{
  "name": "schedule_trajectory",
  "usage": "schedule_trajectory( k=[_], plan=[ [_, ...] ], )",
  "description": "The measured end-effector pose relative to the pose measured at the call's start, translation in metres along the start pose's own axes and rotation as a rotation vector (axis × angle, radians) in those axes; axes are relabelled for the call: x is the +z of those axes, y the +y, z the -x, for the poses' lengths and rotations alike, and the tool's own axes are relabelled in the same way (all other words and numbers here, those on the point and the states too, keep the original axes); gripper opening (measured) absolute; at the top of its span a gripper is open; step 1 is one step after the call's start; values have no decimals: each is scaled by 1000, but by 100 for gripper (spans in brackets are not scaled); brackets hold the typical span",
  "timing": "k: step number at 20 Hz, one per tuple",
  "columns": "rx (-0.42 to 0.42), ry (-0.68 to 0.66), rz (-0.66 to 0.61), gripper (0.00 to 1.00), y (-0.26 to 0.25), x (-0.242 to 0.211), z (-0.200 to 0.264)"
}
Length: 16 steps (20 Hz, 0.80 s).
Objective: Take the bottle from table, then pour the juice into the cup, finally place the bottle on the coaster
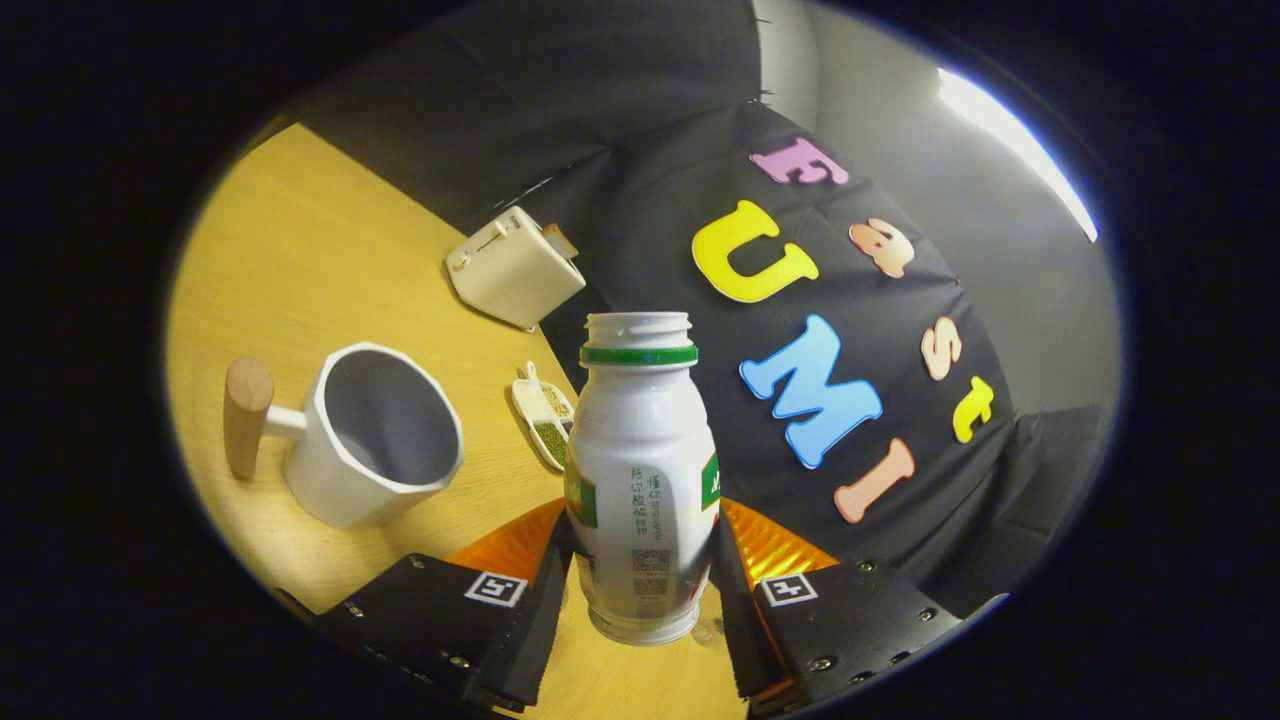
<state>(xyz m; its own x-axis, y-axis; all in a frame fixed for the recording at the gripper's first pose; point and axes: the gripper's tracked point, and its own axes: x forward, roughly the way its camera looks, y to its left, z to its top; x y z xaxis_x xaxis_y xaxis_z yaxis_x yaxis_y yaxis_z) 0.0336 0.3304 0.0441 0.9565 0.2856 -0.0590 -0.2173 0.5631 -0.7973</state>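
A white plastic bottle (pixel 642 470) with a green neck ring and no cap sits between my two fingers, lifted off the wooden table (pixel 300 260). My gripper (pixel 640 585) is shut on its lower body, both fingers pressing its sides. The whole view is tilted. A white faceted cup (pixel 375 435) with a wooden handle stands on the table to the left of the bottle, its mouth facing me and its inside looking empty. An orange ribbed coaster (pixel 775 545) lies under and behind the bottle, partly hidden by it and by my fingers.
A cream toaster (pixel 515 268) stands further back on the table near the black cloth wall. A small white dish (pixel 543 410) with green and pale grains lies between the cup and the bottle. The table's far edge runs along the cloth.
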Motion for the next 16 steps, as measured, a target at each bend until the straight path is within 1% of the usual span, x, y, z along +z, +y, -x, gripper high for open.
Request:
schedule_trajectory(
  k=[2,5,9,16],
  plan=[
    [19,4,-129,70,-6,-3,-6],
    [30,19,-277,70,-16,-10,-16],
    [48,33,-389,70,-20,-22,-25],
    [150,10,-622,70,-4,-17,-38]
  ],
)
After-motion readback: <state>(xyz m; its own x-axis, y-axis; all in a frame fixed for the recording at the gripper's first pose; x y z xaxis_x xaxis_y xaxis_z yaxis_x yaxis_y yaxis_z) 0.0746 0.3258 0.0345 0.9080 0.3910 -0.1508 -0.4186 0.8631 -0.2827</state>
